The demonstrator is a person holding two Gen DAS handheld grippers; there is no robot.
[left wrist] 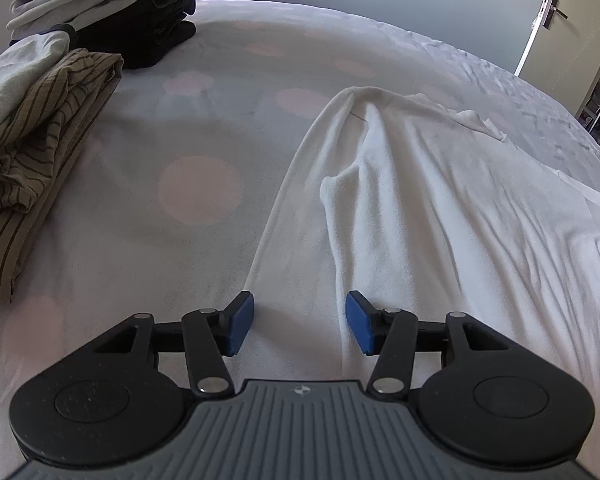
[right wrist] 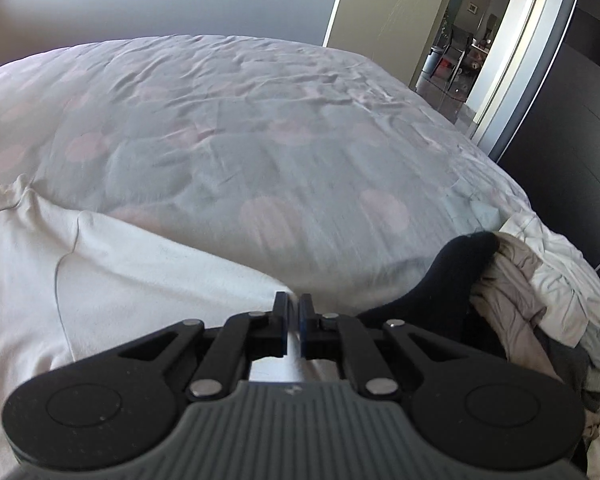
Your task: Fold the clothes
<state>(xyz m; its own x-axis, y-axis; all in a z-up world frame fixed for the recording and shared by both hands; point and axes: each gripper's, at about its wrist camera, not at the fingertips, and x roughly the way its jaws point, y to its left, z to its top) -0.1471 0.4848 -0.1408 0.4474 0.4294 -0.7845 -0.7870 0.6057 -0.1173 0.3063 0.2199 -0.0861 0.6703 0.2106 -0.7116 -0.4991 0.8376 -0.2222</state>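
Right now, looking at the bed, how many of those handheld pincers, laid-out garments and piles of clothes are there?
Grippers: 2, the left gripper and the right gripper
Laid out flat: 1, the white garment
Folded piles: 2, the striped brown pile and the dark-and-white stack
Unfolded: 1, the jumbled heap
Total: 6

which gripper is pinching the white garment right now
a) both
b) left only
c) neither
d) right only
d) the right gripper has its jaws closed on the edge of the white garment, while the left gripper is spread open over it, gripping nothing.
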